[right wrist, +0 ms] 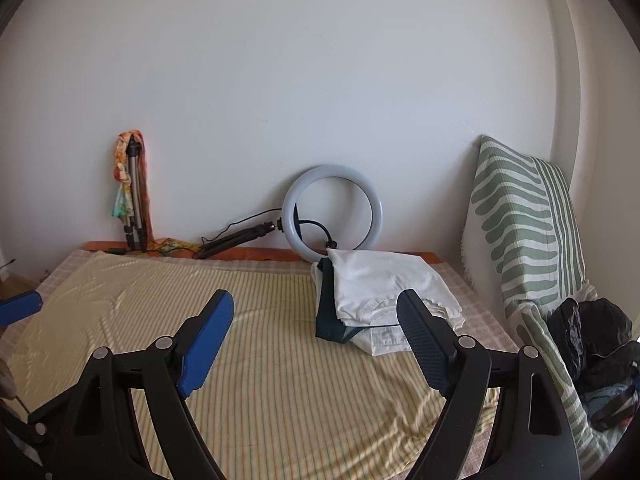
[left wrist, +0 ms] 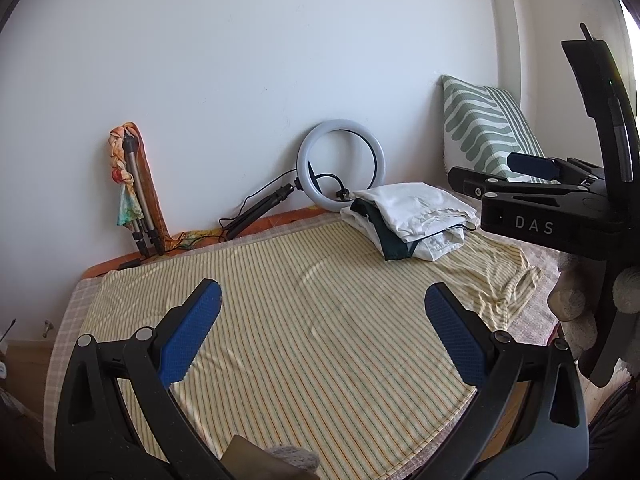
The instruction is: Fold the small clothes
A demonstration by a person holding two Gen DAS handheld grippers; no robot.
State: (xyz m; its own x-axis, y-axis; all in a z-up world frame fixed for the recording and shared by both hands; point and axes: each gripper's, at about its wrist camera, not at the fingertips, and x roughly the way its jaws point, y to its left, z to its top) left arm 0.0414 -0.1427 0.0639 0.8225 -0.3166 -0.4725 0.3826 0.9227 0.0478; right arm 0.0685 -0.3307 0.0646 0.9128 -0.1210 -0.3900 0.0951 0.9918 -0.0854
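A yellow striped garment (left wrist: 312, 320) lies spread flat on the bed; it also fills the middle of the right wrist view (right wrist: 260, 344). A stack of folded white and dark green clothes (left wrist: 412, 216) sits on its far right part, and shows in the right wrist view (right wrist: 376, 300). My left gripper (left wrist: 320, 296) is open and empty above the garment's near part. My right gripper (right wrist: 316, 306) is open and empty above the garment, just in front of the stack. The right gripper's body (left wrist: 552, 208) shows at the right of the left wrist view.
A ring light (left wrist: 340, 164) on a small tripod leans on the back wall. A folded tripod wrapped in a colourful scarf (left wrist: 132, 184) stands at the back left. A green patterned pillow (right wrist: 524, 224) stands at the right, with a black bag (right wrist: 592, 344) beside it.
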